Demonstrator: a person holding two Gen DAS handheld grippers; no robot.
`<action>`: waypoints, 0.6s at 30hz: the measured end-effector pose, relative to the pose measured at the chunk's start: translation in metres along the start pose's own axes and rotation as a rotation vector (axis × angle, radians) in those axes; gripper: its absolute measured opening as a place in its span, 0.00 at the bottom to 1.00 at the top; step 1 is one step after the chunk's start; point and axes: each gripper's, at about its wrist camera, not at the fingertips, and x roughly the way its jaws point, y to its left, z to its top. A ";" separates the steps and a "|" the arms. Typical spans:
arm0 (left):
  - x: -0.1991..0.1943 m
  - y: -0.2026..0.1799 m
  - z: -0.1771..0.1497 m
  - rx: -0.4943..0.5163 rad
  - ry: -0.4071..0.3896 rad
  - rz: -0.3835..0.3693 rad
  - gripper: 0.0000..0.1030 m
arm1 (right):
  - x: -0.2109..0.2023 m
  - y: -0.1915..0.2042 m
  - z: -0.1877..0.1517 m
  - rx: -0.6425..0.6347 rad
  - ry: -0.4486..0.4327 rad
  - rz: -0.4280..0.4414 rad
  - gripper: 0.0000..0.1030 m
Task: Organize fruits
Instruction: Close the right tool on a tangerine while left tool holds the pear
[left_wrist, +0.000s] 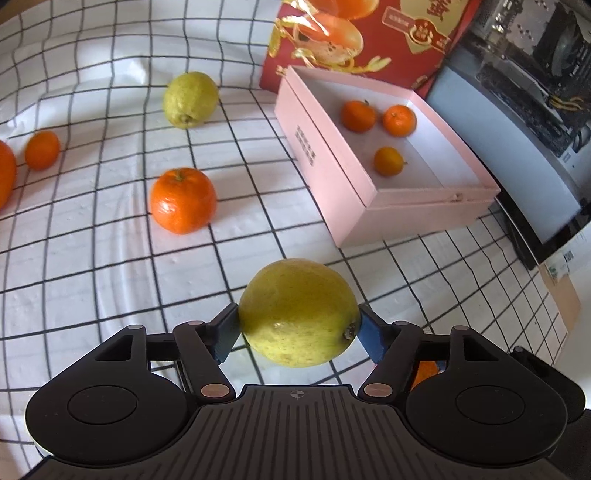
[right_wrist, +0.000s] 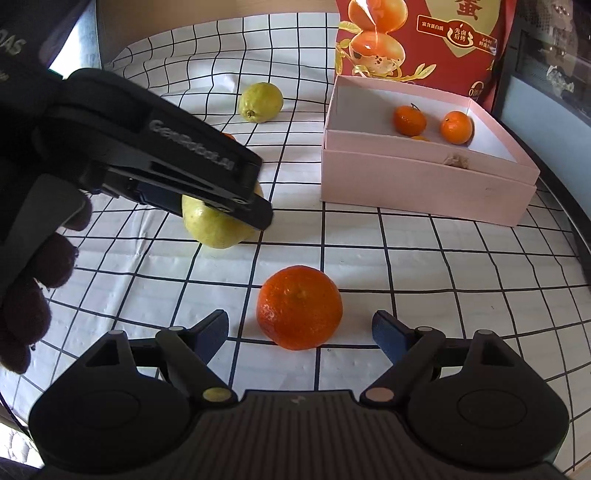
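Our left gripper (left_wrist: 299, 328) stands wide around the yellow-green guava (left_wrist: 298, 313) on the checked cloth (left_wrist: 92, 258); its pads seem just to touch, though we cannot be sure. Our right gripper (right_wrist: 300, 334), pitched downward, gapes apart from the orange (right_wrist: 299, 307), short of the pink box (right_wrist: 424, 181).

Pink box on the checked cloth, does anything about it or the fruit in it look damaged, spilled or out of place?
Mostly no. The pink box sits upright with three small oranges inside, none spilled. One oddity: a small torn or scuffed spot on its near rim. The checked cloth is wrinkled, nothing more.
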 end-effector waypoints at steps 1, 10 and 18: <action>0.000 -0.001 -0.001 0.005 -0.004 0.001 0.71 | 0.000 0.000 0.000 -0.001 0.000 0.000 0.84; -0.015 0.014 -0.020 -0.046 -0.012 -0.032 0.70 | 0.001 -0.003 0.001 -0.005 -0.005 -0.004 0.84; -0.035 0.034 -0.041 -0.118 -0.021 -0.022 0.70 | 0.006 -0.002 0.006 -0.023 -0.022 0.013 0.77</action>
